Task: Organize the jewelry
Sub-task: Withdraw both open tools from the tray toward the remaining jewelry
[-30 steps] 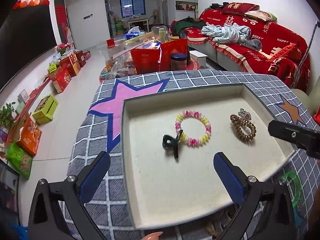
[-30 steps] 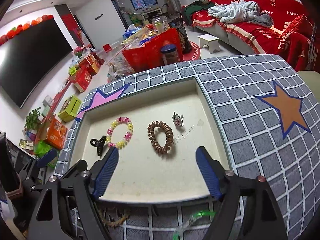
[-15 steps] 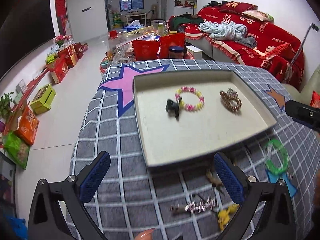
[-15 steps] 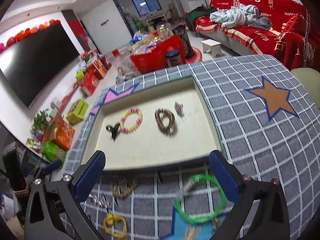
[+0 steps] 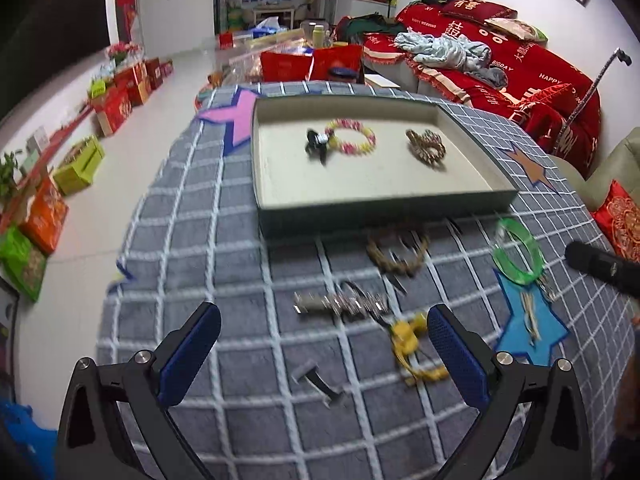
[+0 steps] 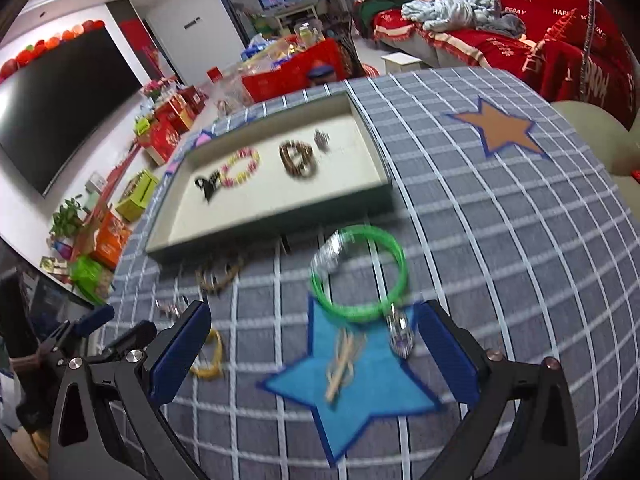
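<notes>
A shallow beige tray [image 5: 376, 200] [image 6: 272, 220] holds a black claw clip [image 5: 318, 142], a pink and yellow bead bracelet [image 5: 352, 142] and a brown coil tie [image 5: 426, 146]. On the cloth in front of it lie a brown bracelet [image 5: 396, 250], a silver clip [image 5: 340, 304], a yellow piece [image 5: 408, 340] and a green bangle [image 6: 360, 272]. My left gripper [image 5: 323, 311] hovers open over the silver clip. My right gripper [image 6: 312, 308] is wide open just short of the green bangle, holding nothing.
The grey checked cloth [image 5: 192, 208] with coloured stars covers the table, and a beige clip [image 6: 340, 360] and a silver charm [image 6: 400, 332] lie on its blue star. The left gripper's tip [image 6: 92, 320] shows low left. Red boxes [image 5: 120, 100] and a red sofa [image 5: 520, 80] stand beyond.
Both grippers have drawn back from over the tray toward the table's near side, bringing the loose pieces on the cloth into view. The right jaws have spread wider.
</notes>
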`<state>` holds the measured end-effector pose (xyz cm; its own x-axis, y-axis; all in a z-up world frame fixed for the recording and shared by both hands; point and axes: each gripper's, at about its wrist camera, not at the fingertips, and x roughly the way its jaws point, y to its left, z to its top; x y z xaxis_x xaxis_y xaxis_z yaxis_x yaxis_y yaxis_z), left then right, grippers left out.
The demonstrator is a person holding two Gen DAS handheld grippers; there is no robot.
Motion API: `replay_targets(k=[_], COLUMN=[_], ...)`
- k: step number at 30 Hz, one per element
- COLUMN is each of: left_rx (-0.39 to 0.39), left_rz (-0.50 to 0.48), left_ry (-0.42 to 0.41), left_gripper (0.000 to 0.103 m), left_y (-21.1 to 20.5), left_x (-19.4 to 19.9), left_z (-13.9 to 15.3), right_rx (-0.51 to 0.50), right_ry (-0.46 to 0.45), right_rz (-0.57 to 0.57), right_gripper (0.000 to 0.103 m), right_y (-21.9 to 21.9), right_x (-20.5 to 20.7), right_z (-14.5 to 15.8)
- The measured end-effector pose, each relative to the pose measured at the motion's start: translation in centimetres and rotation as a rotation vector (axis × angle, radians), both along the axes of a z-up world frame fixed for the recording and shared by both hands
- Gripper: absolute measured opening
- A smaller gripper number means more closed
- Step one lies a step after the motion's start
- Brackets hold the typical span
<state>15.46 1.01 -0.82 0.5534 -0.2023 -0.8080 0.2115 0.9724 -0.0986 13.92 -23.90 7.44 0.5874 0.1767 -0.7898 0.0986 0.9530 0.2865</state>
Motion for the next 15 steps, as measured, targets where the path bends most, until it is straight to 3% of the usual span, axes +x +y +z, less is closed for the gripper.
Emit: replay_targets(k=[15], left_rx=[0.030], left_rz=[0.027], left_ry=[0.056], left_gripper=[0.103], left_y=[-1.8], left_x=[-1.5], left_z=[-2.3], right_rx=[-0.074], right_ry=[0.067], right_rz=[-0.054], right_gripper=[0.103], right_y=[0.6], right_x=[-4.4], right_z=[-2.7])
